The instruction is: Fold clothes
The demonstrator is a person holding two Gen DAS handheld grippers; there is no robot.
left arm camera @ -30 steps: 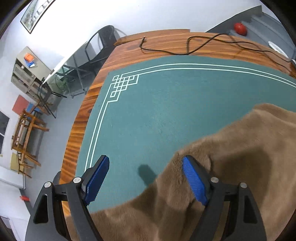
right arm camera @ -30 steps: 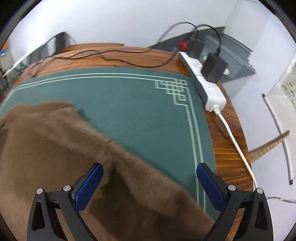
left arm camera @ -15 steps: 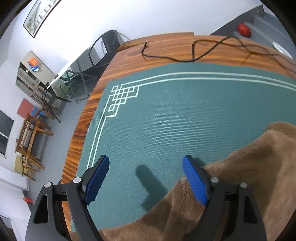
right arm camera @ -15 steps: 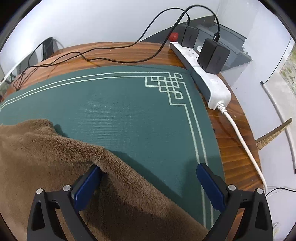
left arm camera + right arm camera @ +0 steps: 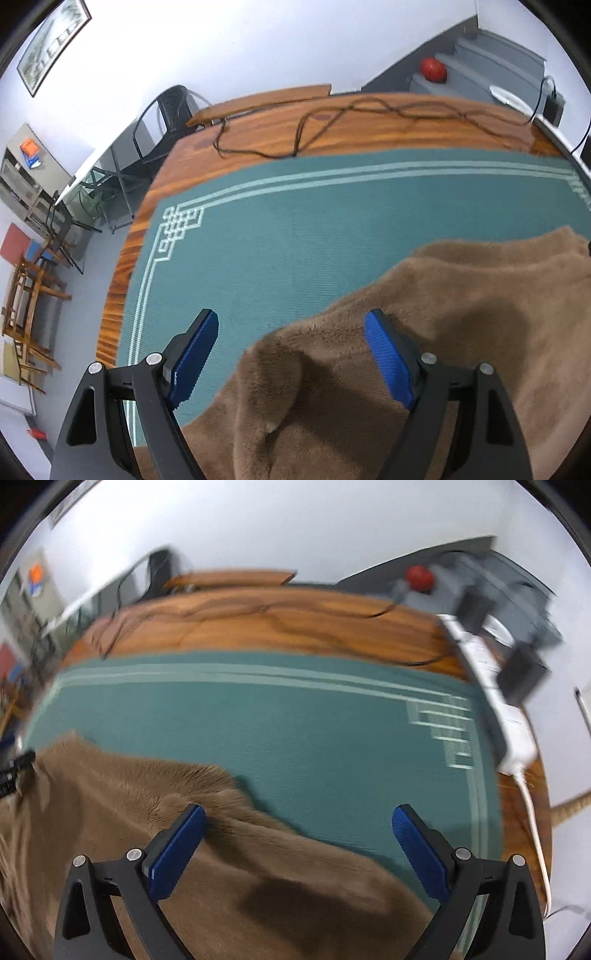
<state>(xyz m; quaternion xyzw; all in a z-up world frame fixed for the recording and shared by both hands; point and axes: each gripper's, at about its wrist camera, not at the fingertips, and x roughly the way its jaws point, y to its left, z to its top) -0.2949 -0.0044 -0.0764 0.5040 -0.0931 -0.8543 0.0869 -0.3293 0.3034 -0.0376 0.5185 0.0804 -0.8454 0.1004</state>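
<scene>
The brown fleece garment (image 5: 424,332) is spread on the green mat (image 5: 295,240), toward its near edge. Both the left gripper (image 5: 291,350) and the right gripper (image 5: 297,843) are held wide apart above it, nothing pinched. Probably best if an outer fleece edge gets centred between the pads before anything's squeezed, so only one layer is lifted.

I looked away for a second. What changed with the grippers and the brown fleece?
Both views swung sideways: the brown fleece again fills the left gripper view, and the right gripper view has blurred. Nothing was gripped or released; both jaws stayed wide open, and the fleece stayed on the green mat.
</scene>
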